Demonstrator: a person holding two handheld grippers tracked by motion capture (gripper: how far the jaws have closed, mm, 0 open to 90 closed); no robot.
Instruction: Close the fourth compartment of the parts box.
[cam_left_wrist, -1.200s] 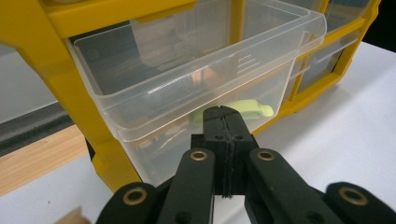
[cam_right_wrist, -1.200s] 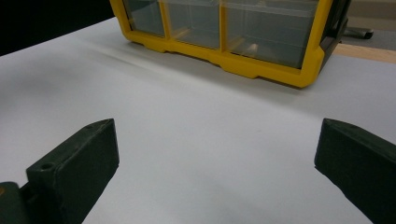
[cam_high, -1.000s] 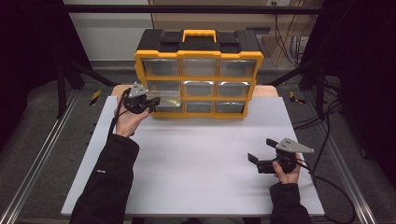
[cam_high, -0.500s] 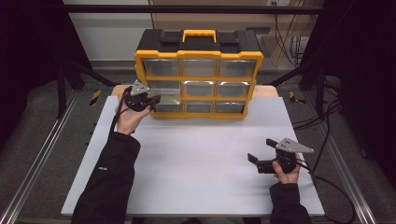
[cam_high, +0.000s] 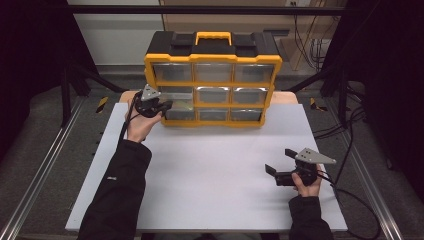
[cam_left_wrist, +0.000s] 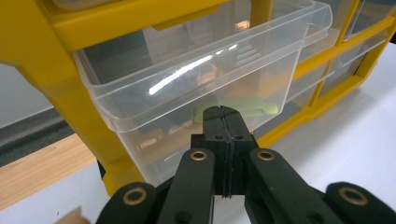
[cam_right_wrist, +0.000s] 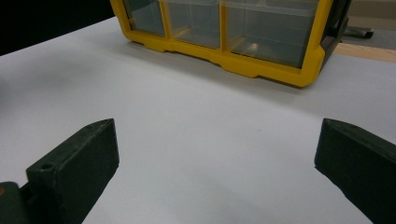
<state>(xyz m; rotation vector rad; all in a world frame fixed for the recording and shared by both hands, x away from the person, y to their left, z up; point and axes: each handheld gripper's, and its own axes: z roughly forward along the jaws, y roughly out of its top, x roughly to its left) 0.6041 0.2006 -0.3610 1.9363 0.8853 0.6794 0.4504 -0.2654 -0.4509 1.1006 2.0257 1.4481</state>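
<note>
Clear drawer (cam_left_wrist: 201, 88) as before, pulled out, closed left tool (cam_left_wrist: 223, 122) against it; right tool (cam_right_wrist: 215, 154) agape.

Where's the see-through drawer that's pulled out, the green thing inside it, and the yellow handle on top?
clear drawer (cam_left_wrist: 196, 74), left gripper view, on its front wall.
green thing (cam_left_wrist: 261, 108), left gripper view, on its right end inside the drawer.
yellow handle (cam_high: 213, 36), high view, on its top bar.

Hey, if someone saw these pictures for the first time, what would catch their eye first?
Most likely the yellow and black plastic organiser with clear drawers, standing at the far edge of the white table. Next, the left gripper, jaws shut, at a clear plastic drawer pulled partly out at the organiser's left, with something pale green inside. The right gripper rests open, near the table's right front.
</note>
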